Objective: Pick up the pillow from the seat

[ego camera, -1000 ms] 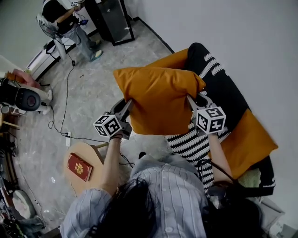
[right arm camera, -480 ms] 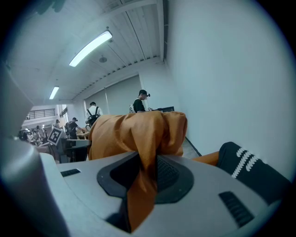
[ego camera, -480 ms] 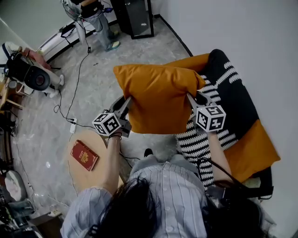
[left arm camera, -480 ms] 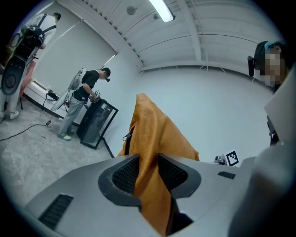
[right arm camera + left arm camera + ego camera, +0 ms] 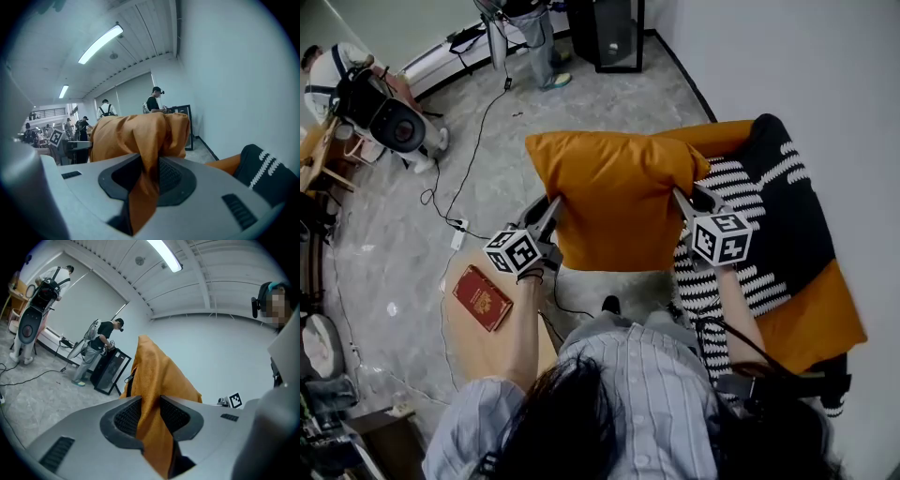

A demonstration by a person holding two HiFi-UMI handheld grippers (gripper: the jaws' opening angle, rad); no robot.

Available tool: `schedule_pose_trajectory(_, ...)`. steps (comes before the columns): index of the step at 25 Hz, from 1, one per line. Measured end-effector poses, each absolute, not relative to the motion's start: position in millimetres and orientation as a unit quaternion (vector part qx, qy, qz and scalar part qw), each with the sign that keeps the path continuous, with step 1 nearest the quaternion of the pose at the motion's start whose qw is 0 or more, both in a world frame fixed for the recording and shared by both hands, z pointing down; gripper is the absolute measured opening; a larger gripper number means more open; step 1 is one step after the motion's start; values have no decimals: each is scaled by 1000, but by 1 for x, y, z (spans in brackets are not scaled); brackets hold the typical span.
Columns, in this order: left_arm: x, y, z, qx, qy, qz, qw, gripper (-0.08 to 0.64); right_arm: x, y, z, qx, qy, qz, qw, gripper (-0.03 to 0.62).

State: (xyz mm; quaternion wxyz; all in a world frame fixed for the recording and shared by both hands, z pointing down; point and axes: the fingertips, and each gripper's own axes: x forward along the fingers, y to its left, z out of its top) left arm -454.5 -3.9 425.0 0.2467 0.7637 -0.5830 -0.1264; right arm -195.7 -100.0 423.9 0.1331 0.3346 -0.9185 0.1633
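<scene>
The orange pillow (image 5: 619, 202) hides part of the striped seat (image 5: 748, 176). A standing person (image 5: 536, 39) is cut off by the head view's top edge. Lettering on the red book (image 5: 483, 298) is too small to read.

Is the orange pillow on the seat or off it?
Off: the pillow hangs in the air, its side edges pinched by the left gripper and right gripper.
</scene>
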Motion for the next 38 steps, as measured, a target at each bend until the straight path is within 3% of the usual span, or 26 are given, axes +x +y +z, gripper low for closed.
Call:
schedule_pose_trajectory(19,-575,69,442,721,-629,-154,248,132,-330,-60,435,283,-936,148,152,95)
schedule_pose_trajectory(38,-612,83,459,705,-646,-157,247,130,-374,-58,451,261,-941,144,160,95)
